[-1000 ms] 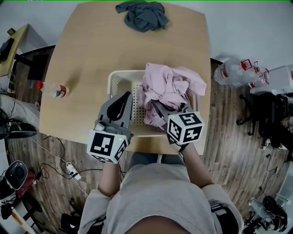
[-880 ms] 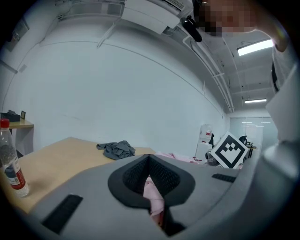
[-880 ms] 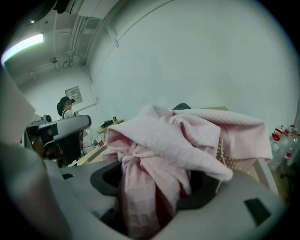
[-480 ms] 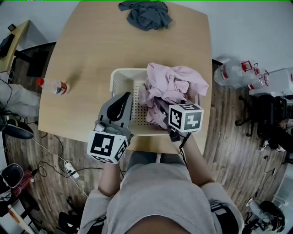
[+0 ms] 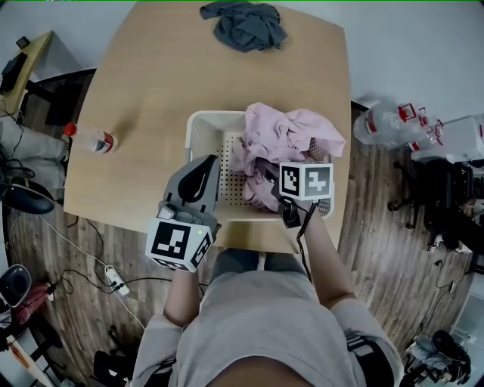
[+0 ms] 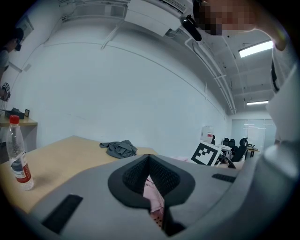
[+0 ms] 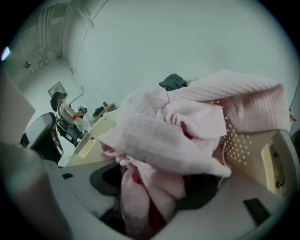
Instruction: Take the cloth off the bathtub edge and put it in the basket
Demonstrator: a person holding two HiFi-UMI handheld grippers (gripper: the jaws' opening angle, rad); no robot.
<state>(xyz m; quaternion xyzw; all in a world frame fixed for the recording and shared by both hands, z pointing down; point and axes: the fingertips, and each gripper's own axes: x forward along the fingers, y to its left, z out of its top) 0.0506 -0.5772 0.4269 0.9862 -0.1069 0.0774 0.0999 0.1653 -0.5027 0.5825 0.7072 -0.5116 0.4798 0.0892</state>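
A crumpled pink cloth (image 5: 291,136) fills the right half of the white perforated basket (image 5: 198,125) on the wooden table. My right gripper (image 7: 154,187) is tipped steeply down into the basket's near right part, under its marker cube (image 5: 306,181). Its jaws stand wide, and a bunch of the pink cloth (image 7: 164,136) hangs loosely in the gap between them. My left gripper (image 5: 206,162) hovers over the basket's near left side, its jaws shut to a point (image 6: 149,159) with nothing held. A grey cloth (image 5: 246,23) lies at the table's far edge.
A plastic bottle with a red cap (image 5: 97,140) lies near the table's left edge. Light wooden table top (image 5: 151,83) stretches between the basket and the grey cloth (image 6: 119,148). Chairs, cables and water jugs (image 5: 393,121) stand on the floor around.
My right gripper has drawn back toward the basket's near right wall and tipped steeper. The pink cloth stays in the basket. The left gripper has hardly moved.
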